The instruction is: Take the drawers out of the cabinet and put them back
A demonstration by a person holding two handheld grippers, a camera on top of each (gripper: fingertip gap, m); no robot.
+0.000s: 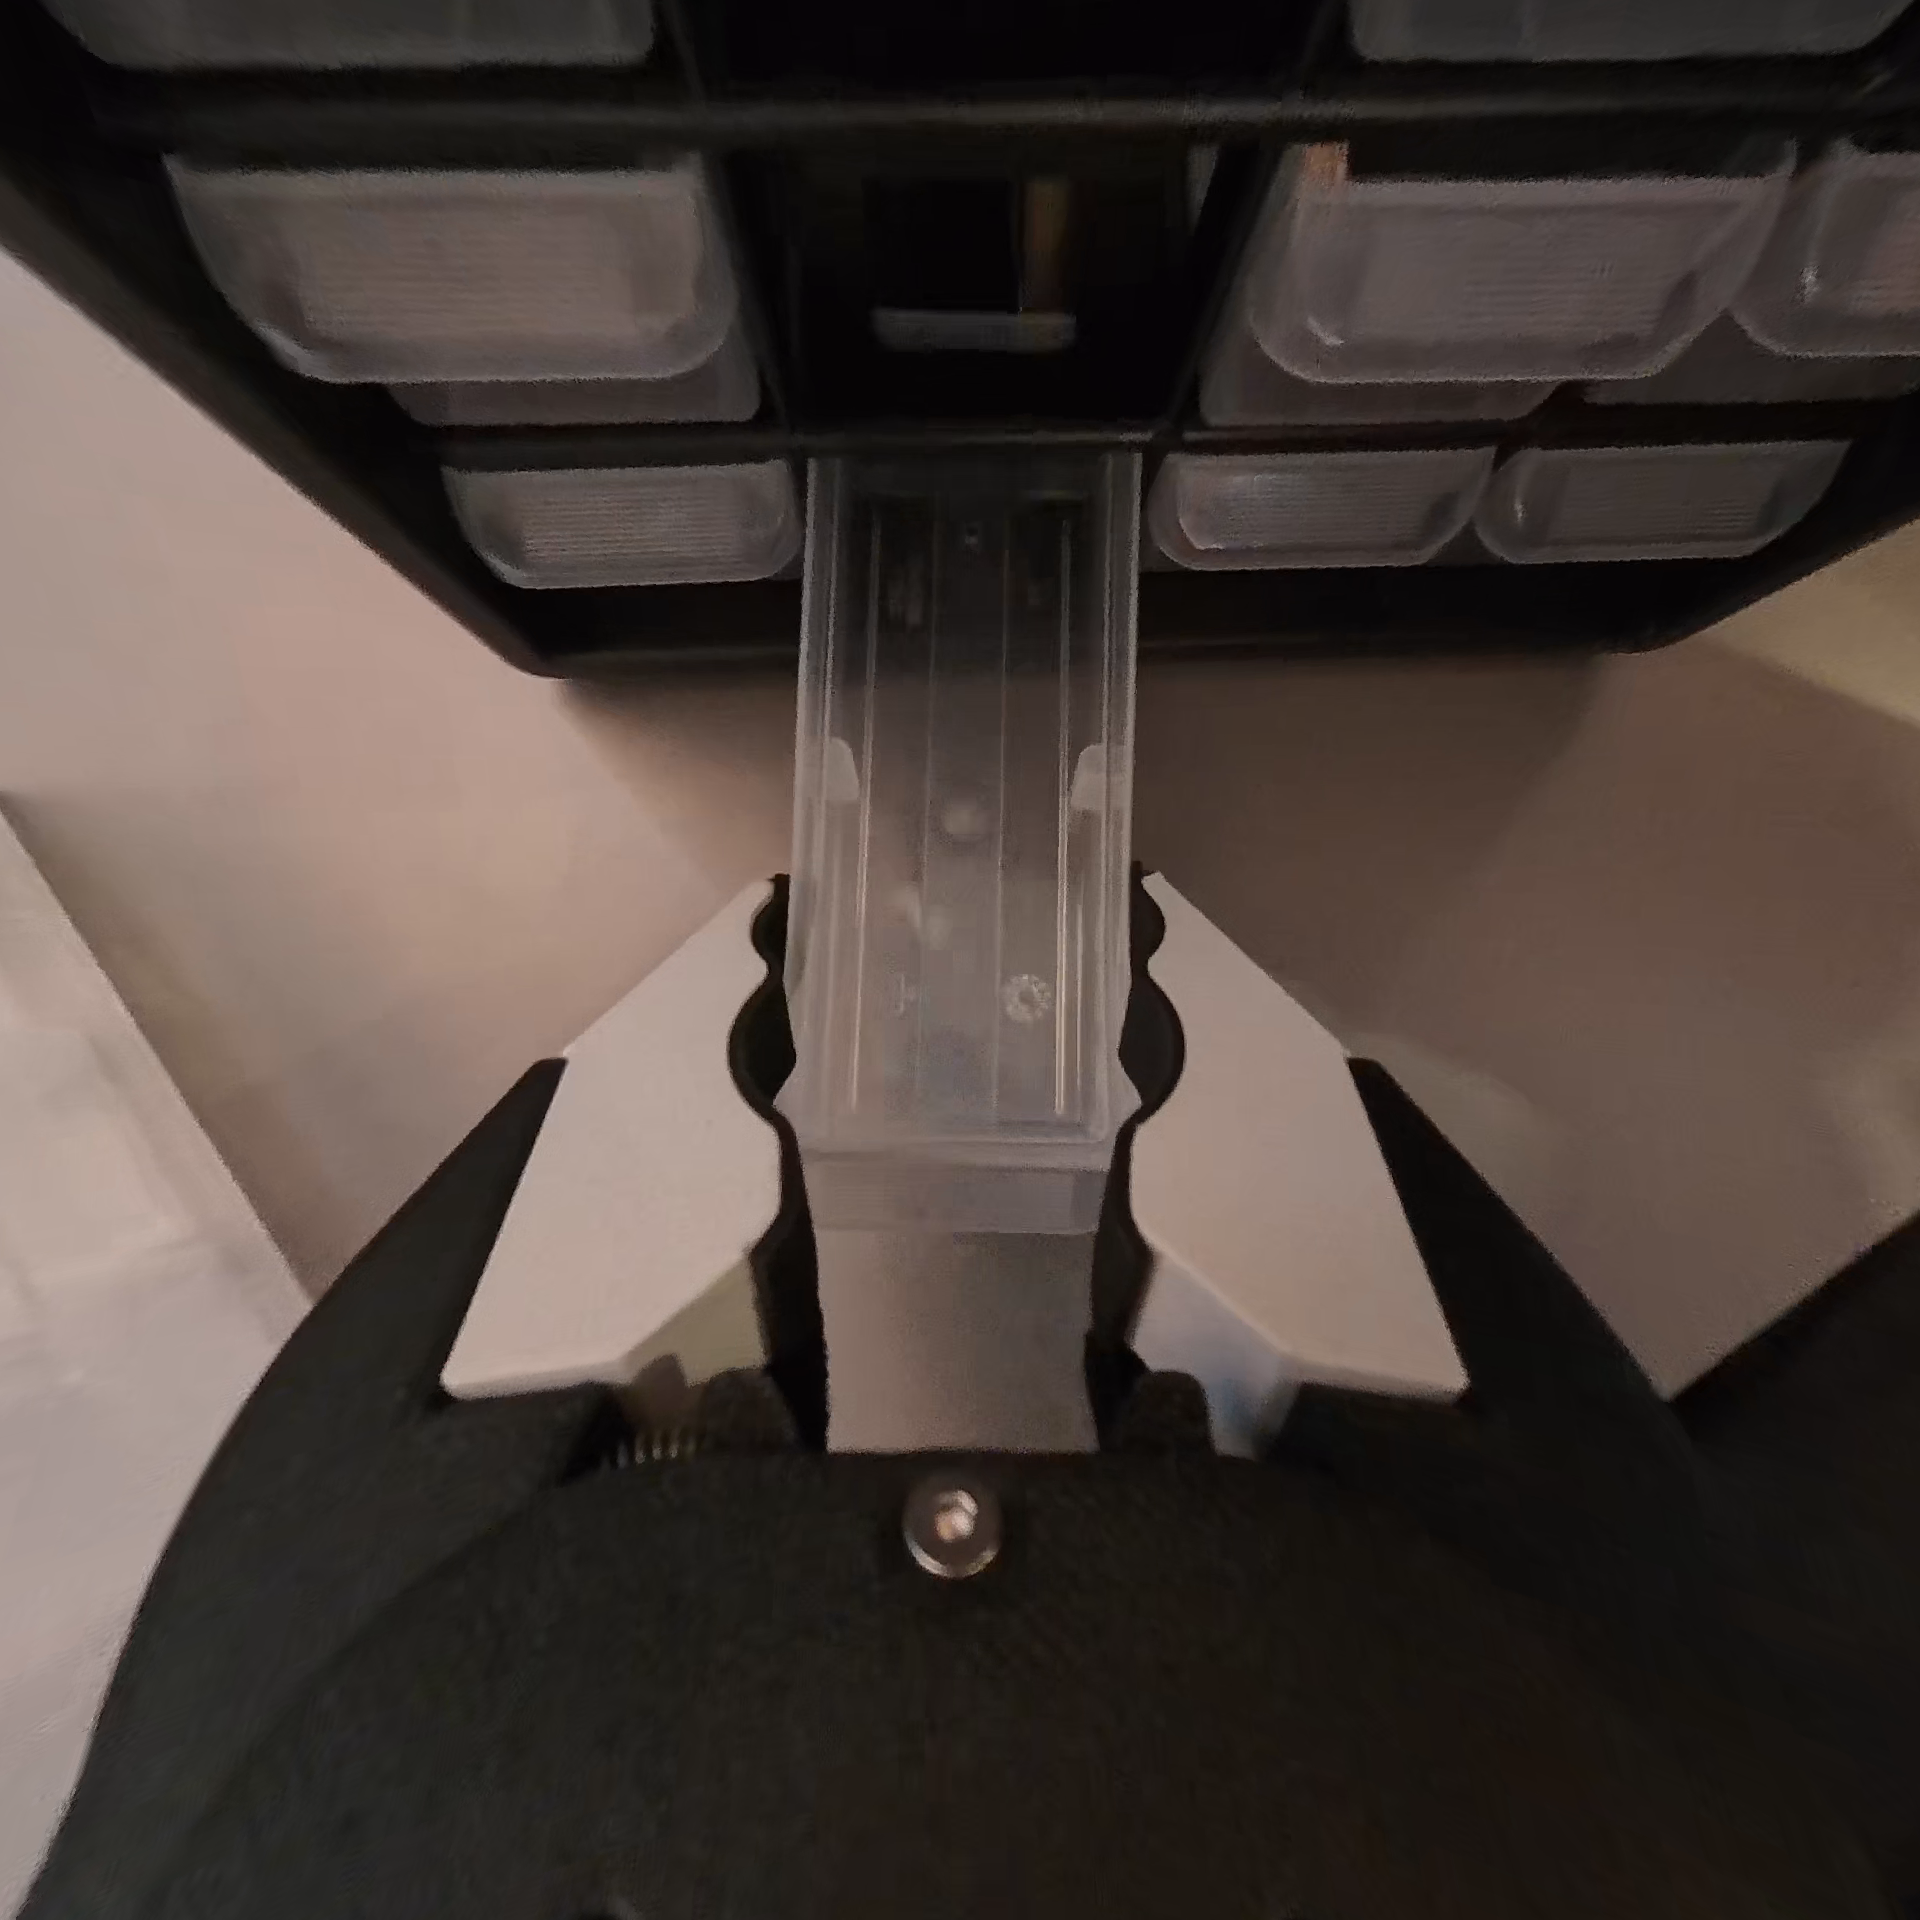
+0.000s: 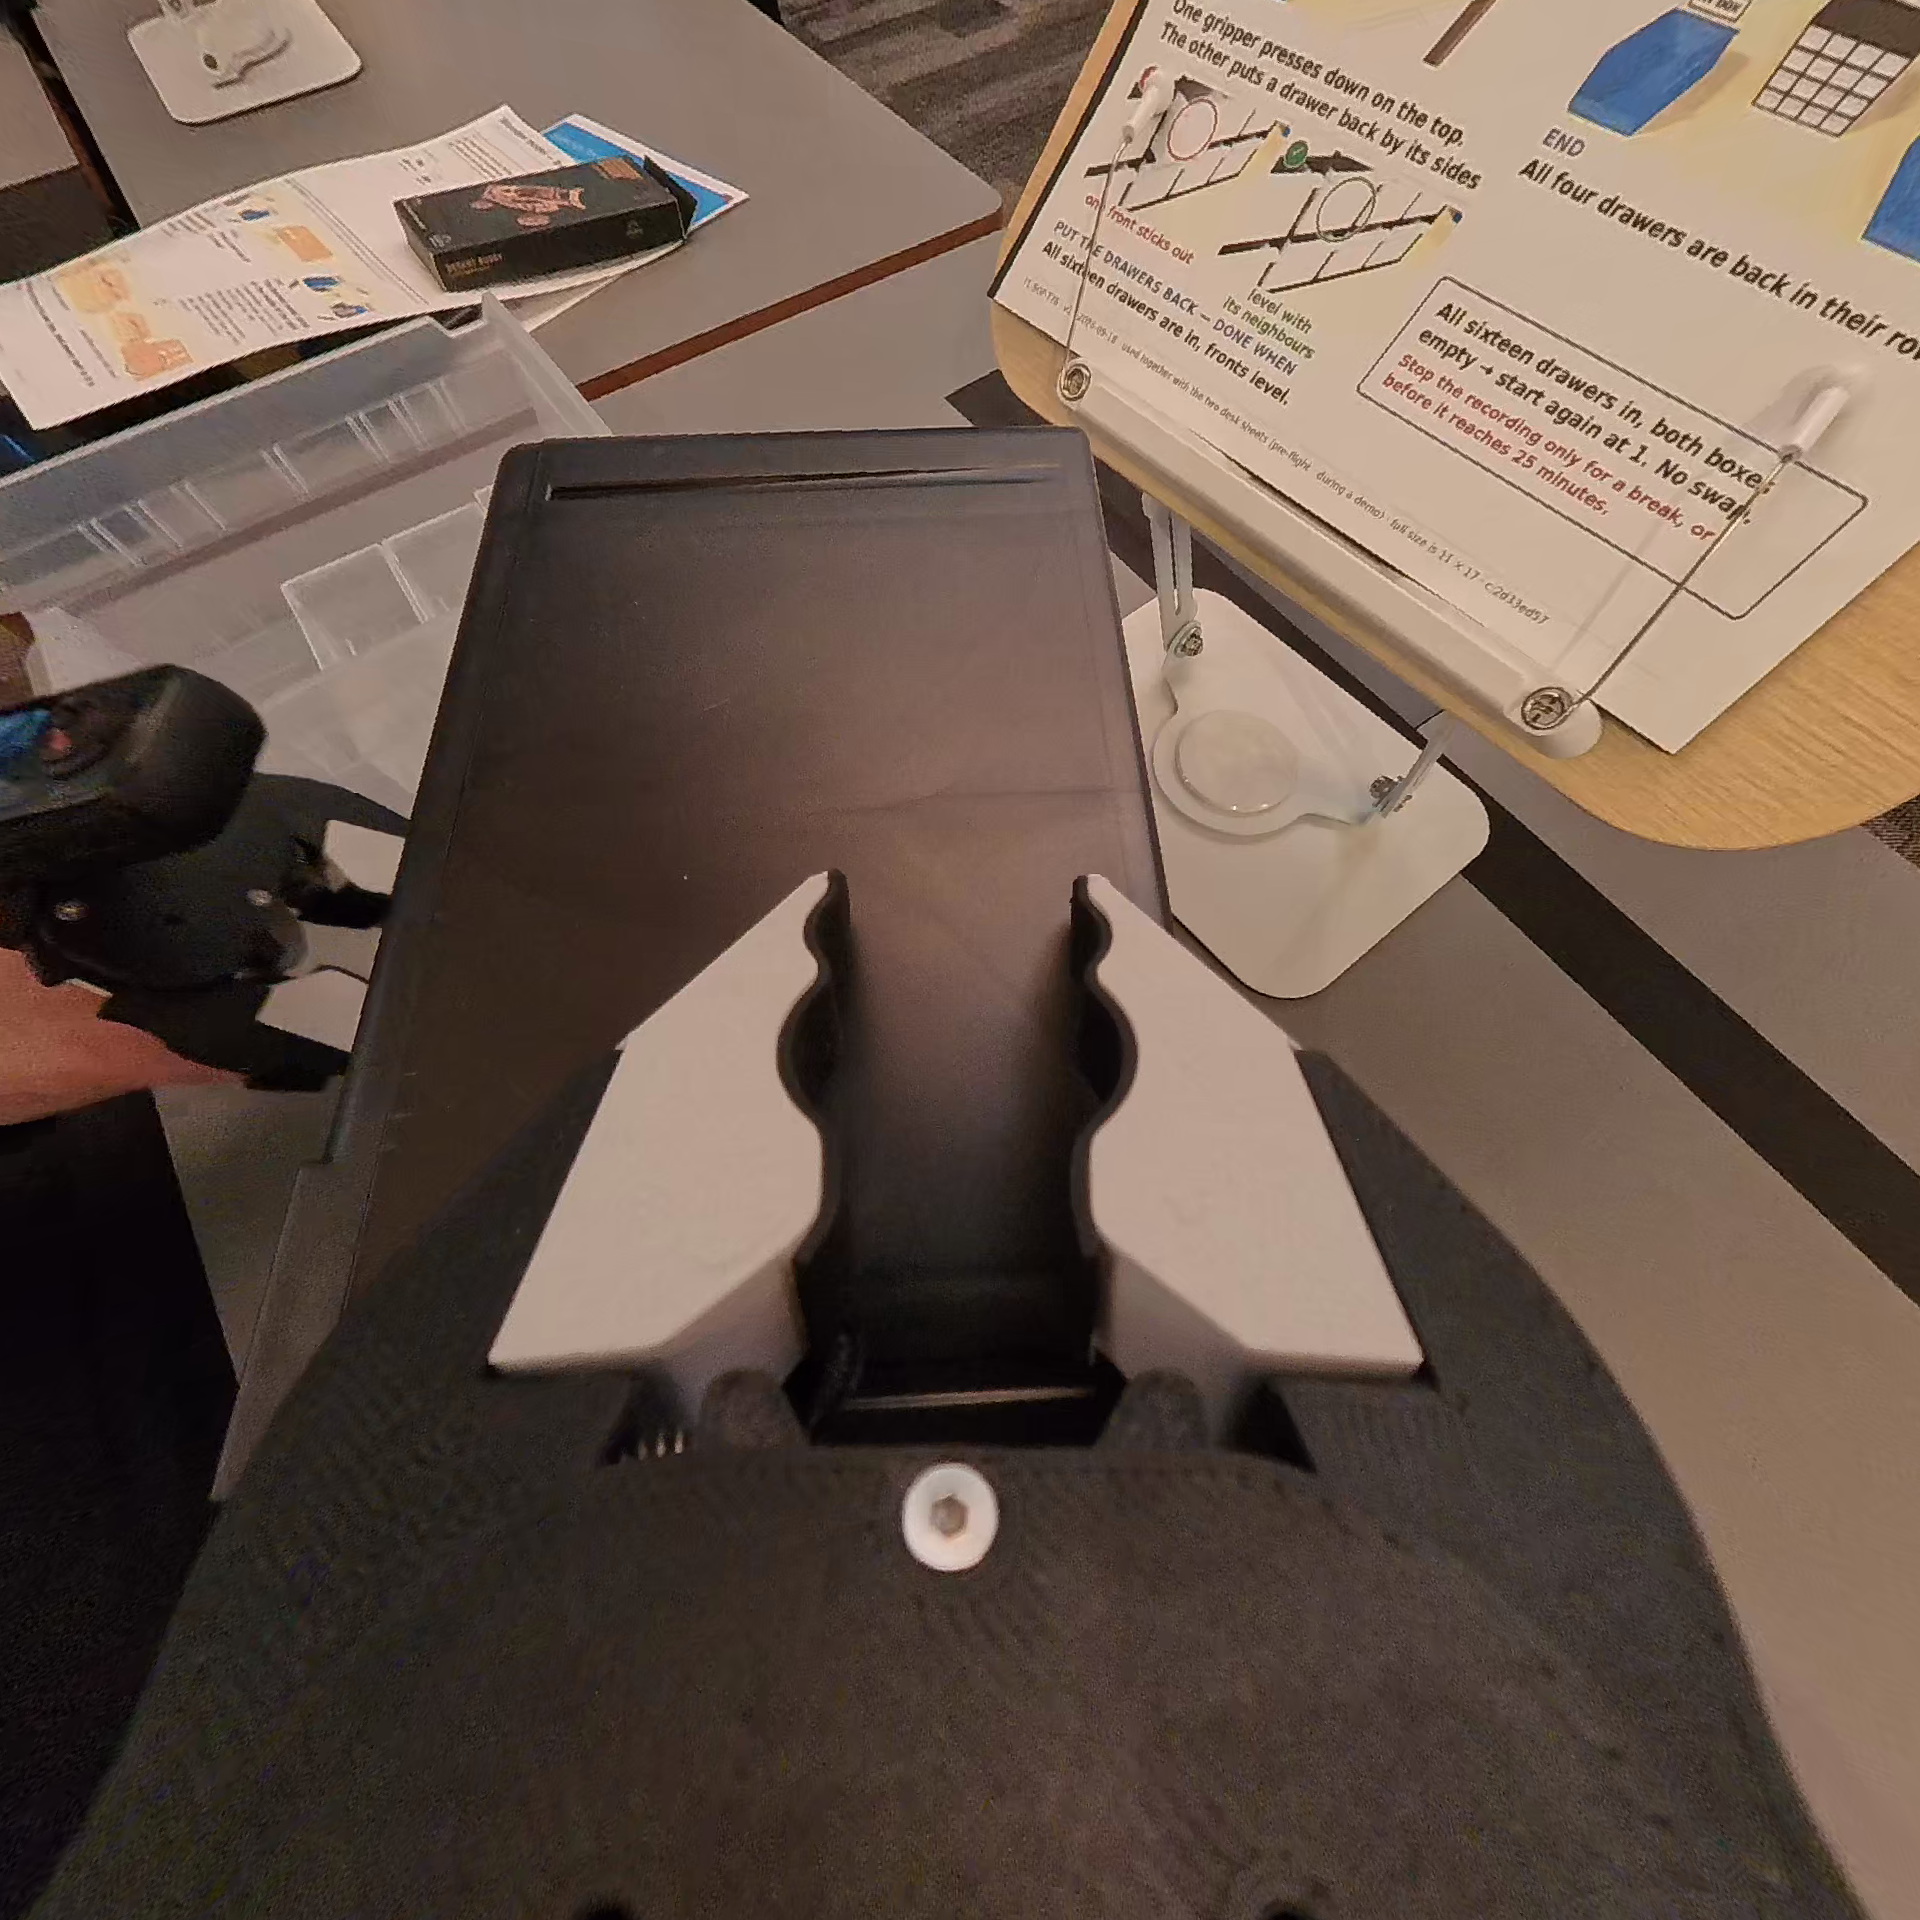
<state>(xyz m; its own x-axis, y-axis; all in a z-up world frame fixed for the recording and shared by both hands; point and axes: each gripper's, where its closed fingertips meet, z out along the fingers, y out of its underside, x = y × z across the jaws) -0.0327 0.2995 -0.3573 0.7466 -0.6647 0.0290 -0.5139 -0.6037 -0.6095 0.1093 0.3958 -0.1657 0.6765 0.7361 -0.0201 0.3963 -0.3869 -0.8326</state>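
The black cabinet (image 1: 520, 634) fills the top of the left wrist view, with clear drawers (image 1: 447, 260) in its slots. My left gripper (image 1: 961, 883) is shut on the sides of a clear drawer (image 1: 961, 727), whose far end sits in a bottom-row slot while most of it sticks out. The slot above it (image 1: 977, 270) is empty. In the right wrist view my right gripper (image 2: 956, 881) is open and empty, with its fingers over the cabinet's flat black top (image 2: 810, 675). The left gripper (image 2: 156, 862) shows at the cabinet's left, held by a hand (image 2: 62, 1049).
A clear plastic bin (image 2: 312, 499) stands left of the cabinet. A tilted board with an instruction sheet (image 2: 1455, 312) on a white stand base (image 2: 1320, 831) is close on the right. Papers and a small black box (image 2: 540, 218) lie on the far table.
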